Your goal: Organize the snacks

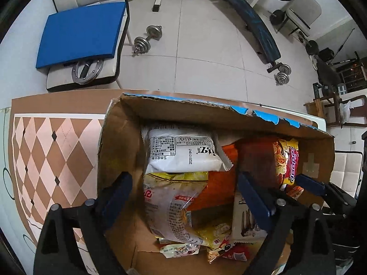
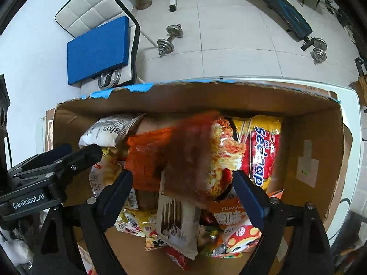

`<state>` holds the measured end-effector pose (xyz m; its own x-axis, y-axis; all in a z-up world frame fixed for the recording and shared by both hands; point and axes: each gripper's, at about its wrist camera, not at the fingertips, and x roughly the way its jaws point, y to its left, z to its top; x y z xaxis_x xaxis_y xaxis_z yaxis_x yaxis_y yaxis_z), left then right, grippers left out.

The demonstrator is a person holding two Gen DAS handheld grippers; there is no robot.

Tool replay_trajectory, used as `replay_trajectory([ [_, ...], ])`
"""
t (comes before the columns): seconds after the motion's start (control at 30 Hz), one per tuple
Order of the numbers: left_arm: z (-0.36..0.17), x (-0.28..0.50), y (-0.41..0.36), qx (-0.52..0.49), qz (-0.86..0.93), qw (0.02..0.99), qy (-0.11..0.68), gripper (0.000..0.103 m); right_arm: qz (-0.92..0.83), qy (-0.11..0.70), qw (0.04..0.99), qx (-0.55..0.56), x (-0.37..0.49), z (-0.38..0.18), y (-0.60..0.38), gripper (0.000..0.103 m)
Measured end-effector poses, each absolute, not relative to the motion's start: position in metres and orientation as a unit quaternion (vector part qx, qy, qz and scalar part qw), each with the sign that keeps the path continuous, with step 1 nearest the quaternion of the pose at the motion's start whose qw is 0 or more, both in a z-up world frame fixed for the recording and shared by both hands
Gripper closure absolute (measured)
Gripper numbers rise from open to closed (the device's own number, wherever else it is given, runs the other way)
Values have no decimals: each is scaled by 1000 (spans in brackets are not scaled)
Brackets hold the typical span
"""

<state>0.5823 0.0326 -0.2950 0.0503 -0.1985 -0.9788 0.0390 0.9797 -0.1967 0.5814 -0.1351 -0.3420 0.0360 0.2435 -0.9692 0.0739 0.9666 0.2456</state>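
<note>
Fingers point(image 1: 119, 192) on our left gripper point(image 1: 183, 197) and right gripper point(image 2: 183, 192) stand released over the box point(image 2: 321, 119) on the counter point(image 1: 45, 151), where light, crinkly, slippery packets point(image 1: 183, 153) lie heaped, which we judge best pinched gently across a flat middle.

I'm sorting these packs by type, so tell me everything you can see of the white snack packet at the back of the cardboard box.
The white snack packet is a puffy, pillow-shaped pouch of glossy plastic film with zigzag-cut sealed ends. Its visible face carries black print: a nutrition table, a recycling mark, a date code and large characters. It lies tilted near the cardboard box's far wall, left of centre, resting on a yellow packet, its right end overlapping an orange packet. It looks sealed. No tool touches it.
</note>
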Motion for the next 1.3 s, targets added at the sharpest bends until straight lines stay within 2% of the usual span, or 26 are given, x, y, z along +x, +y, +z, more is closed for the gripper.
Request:
replay_trajectory([
  [0.67, -239, 506, 20, -16, -66, 780, 622, 8, 0, 648, 759, 67, 495, -288, -176, 11],
  [1.3, -127, 354, 14, -10, -53, 867, 495, 8, -4, 538, 841, 51, 335, -167, -184, 11],
])
